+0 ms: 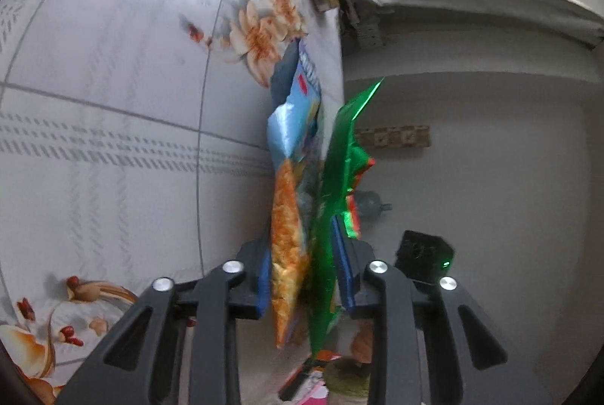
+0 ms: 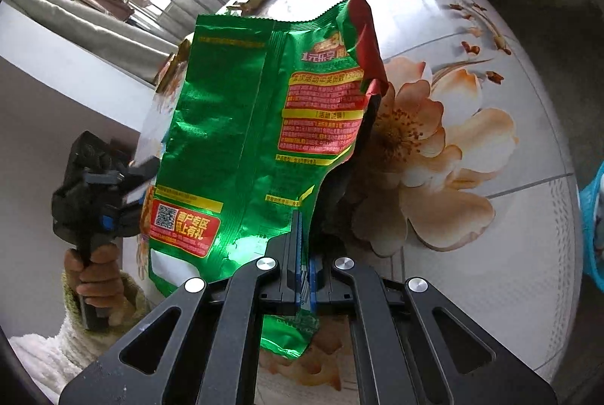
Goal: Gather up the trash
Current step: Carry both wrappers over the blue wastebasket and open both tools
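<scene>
Green foil crinkles as the right gripper (image 2: 301, 255), jaws clamped on the lower edge of an empty green snack bag (image 2: 241, 140), holds it above the floral tablecloth (image 2: 490, 216). Beside it the left gripper (image 1: 302, 276) stands with jaws narrowed around a blue-and-orange chip bag (image 1: 290, 186) and the green bag's edge, though whether its pads press on either cannot be told. Both wrappers look light, limp and slick, so a firm pinch on a flat seam near the rim seems the safest hold.
</scene>
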Motion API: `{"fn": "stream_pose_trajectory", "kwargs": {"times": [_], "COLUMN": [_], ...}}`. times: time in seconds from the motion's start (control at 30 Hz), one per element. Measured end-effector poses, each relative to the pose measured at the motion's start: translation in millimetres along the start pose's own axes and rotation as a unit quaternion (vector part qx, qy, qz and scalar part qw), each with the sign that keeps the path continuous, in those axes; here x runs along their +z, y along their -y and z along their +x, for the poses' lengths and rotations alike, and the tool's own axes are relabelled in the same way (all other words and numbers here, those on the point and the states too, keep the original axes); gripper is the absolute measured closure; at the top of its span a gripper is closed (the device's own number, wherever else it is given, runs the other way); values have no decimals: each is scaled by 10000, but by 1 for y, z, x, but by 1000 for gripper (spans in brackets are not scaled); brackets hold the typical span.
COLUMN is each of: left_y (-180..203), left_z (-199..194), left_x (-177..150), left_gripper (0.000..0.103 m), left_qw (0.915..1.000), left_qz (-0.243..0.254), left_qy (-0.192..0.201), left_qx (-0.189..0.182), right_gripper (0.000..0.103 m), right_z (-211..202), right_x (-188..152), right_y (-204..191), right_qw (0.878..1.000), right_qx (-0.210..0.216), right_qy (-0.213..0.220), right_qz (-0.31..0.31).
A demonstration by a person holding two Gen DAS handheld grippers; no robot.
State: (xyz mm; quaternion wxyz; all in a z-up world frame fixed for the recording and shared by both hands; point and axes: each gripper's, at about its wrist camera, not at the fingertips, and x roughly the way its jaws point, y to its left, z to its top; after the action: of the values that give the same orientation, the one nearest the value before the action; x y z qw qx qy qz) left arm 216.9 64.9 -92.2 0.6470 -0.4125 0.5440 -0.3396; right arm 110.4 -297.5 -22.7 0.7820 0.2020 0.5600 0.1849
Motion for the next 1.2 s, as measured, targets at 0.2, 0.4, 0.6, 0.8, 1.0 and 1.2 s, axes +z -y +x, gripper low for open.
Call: {"fn": "stream_pose_trajectory", "kwargs": {"times": [0.2, 0.4, 0.6, 0.8, 1.0, 1.2], "left_y": [10, 24, 41, 61, 90, 120], "left_z": [0, -16, -38, -57, -65, -45], "left_x": [-5, -6, -9, -13, -15, -18], "left_gripper": [95, 98, 99, 99, 99, 99], "left_qw": [9984, 9956, 9915, 9858, 9805, 9760], "left_qz": [329, 620, 913, 1216, 1521, 1882], "left_qy": [123, 411, 746, 1046, 1195, 1090], "left_qx": [437, 569, 551, 502, 347, 99], "right_gripper": [102, 102, 103, 103, 103, 103], "right_z": [-12, -31, -54, -80, -111, -139], "right_x": [-7, -16, -22, -36, -58, -85], "right_y": [21, 34, 51, 76, 99, 121], "right_qw": [9995, 9891, 9710, 9577, 9484, 9362], "right_qx": [235, 1292, 2072, 2399, 2438, 2390], "right_qy": [53, 372, 686, 1002, 1383, 1823], "right_qz": [184, 598, 970, 1234, 1482, 1819]}}
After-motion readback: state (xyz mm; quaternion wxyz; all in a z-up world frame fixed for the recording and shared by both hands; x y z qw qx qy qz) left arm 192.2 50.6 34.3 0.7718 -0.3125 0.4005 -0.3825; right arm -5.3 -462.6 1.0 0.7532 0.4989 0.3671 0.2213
